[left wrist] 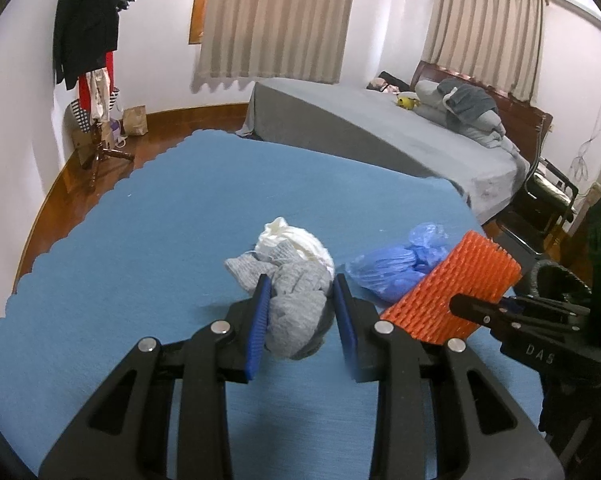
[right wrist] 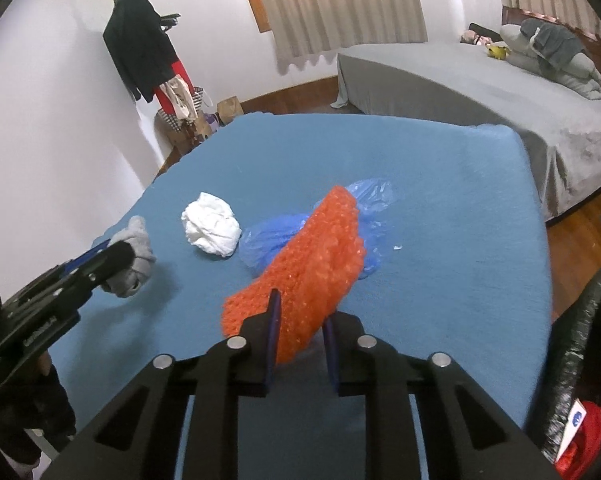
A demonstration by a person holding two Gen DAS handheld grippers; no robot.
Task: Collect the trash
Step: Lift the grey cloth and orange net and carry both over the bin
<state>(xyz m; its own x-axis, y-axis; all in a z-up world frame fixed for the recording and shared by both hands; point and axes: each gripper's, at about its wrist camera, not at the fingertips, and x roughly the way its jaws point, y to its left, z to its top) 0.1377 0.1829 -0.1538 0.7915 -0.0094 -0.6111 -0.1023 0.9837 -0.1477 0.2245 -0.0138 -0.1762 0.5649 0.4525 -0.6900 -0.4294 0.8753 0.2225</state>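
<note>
Trash is spread over the blue cloth-covered table [right wrist: 440,208]; four pieces are seen: an orange foam net sleeve [right wrist: 312,276], a crumpled blue plastic bag [right wrist: 374,196], a white paper wad [right wrist: 212,226] and a grey cloth wad [left wrist: 296,312].

Orange foam net sleeve: clamped at its near end between the blue pads of the right gripper [right wrist: 300,342], jaws drawn in tight on it. The far end is angled up and away over the blue plastic bag. In the left wrist view the sleeve [left wrist: 456,288] is seen lifted off the cloth, with the right gripper [left wrist: 474,312] coming in from the right edge.

Blue plastic bag [left wrist: 396,268]: lying flat on the cloth toward the right part of the table, partly hidden behind the sleeve.

White paper wad [left wrist: 296,240]: resting on the cloth near the middle of the table, just left of the bag, not gripped.

Grey cloth wad [right wrist: 134,264]: pinched between the pads of the left gripper [left wrist: 300,312], jaws narrowed on it. From the right wrist view it is held at the left edge of the table by the left gripper [right wrist: 112,258]; contact with the cloth cannot be told.

Background: a grey-covered bed [left wrist: 380,136] beyond the far edge, a coat stand [right wrist: 140,52] in the left corner, beige curtains [left wrist: 276,16]. A black-lined bin rim [right wrist: 580,344] is seen just off the table's right edge.
</note>
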